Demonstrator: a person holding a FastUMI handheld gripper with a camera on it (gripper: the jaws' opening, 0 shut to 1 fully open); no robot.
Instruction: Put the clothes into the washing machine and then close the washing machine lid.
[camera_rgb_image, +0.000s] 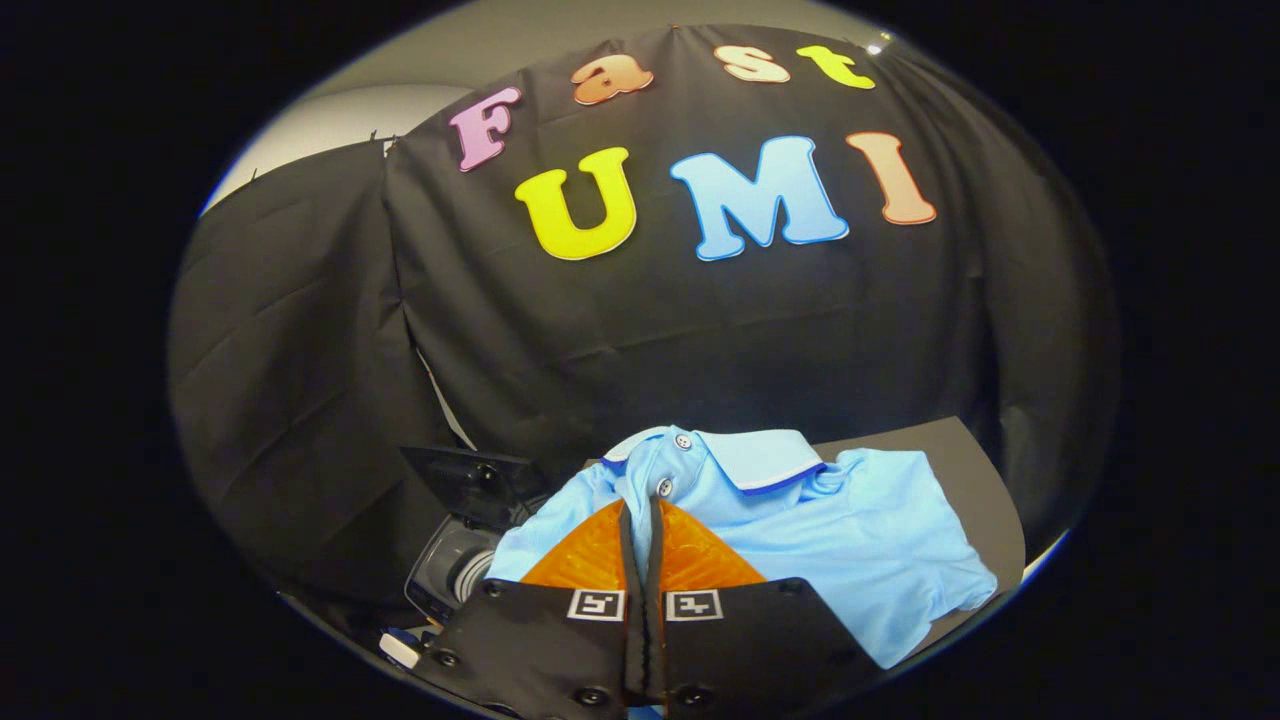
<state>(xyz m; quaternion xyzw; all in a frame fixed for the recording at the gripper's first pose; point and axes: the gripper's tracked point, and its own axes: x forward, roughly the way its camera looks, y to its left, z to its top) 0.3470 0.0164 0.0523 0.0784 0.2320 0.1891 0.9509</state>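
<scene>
Between the two fingers of the gripper (640, 515), a fold of the light blue polo shirt (850, 540) is pinched: the fingers stand almost fully closed, with only a thin dark slit between them, and shirt cloth near the button placket sits at their tips. Both fingers appear to press on that cloth, so the gripper has hold of the shirt.

Position of the shirt, taken from the gripper:
- The collar (755, 460), paler with a dark blue edge, lies just ahead of the fingertips, spread open.
- Two buttons on the placket show just beyond the fingertips, one near the tips and one higher at the collar.
- The body of the shirt spreads to the right of the fingers, crumpled, and rests on a dark flat surface (940, 445).
- A smaller part of the shirt hangs to the left of the fingers.

Position of the washing machine (455, 570), taken from the gripper:
- It sits to the left of the fingers and lower than the shirt, with a grey body and a round opening.
- Its dark lid (470, 475) stands raised above the opening, tilted back, so the machine is open.
- The left part of the shirt lies close to the opening; whether it touches the machine cannot be told
</scene>
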